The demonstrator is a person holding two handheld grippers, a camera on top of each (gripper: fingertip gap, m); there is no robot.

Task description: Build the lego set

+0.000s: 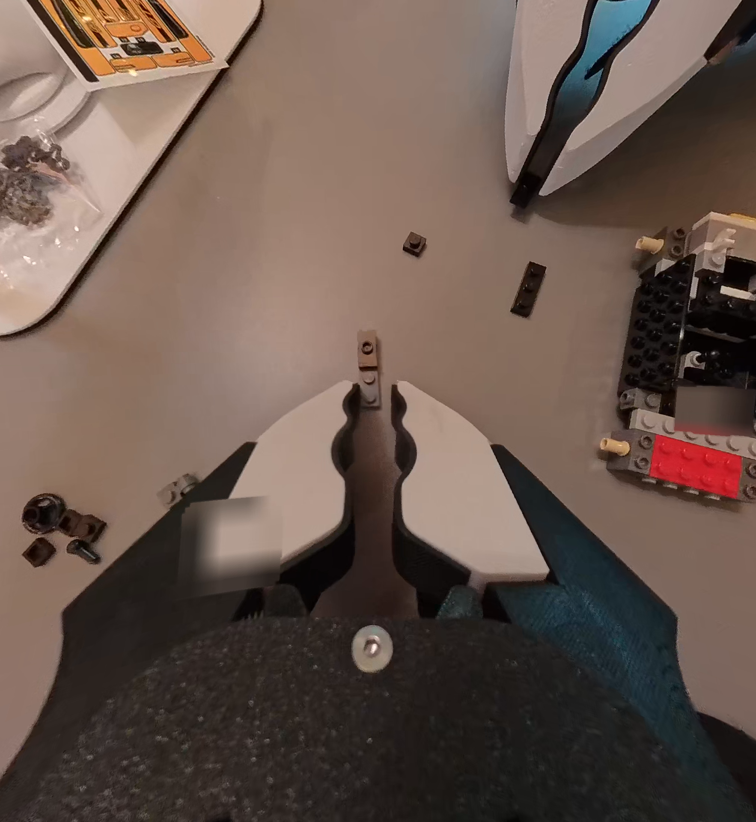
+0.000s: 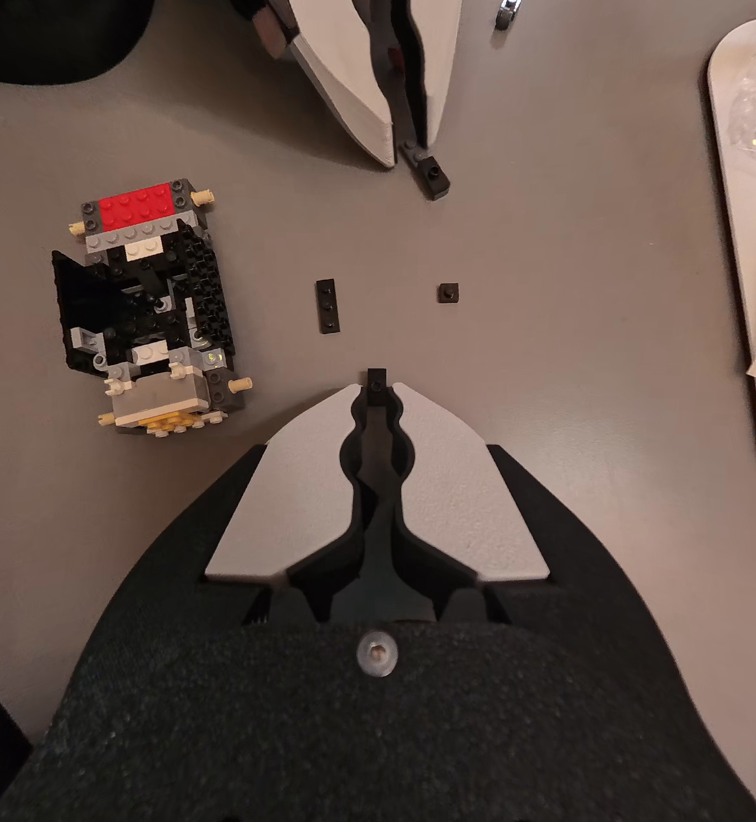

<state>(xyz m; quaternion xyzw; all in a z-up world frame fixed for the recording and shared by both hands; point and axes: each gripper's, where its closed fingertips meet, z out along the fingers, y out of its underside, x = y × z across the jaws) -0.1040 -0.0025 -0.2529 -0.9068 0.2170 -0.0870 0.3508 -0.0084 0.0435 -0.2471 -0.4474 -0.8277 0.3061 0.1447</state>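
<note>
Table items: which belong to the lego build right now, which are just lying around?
In play:
- left gripper, shut on grey plate
- right gripper, shut on small black piece
- half-built model
- black strip
- black stud piece

Lying about:
- sticker sheet
- bag of parts
- white tray
- odd dark bits

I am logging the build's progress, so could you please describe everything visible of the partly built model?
The partly built model lies on the grey table, touched by neither gripper. It looks like plastic: mostly black studded plates, a red brick at one end, a grey and white block over yellow studs at the other, with tan pins sticking out sideways.
</note>
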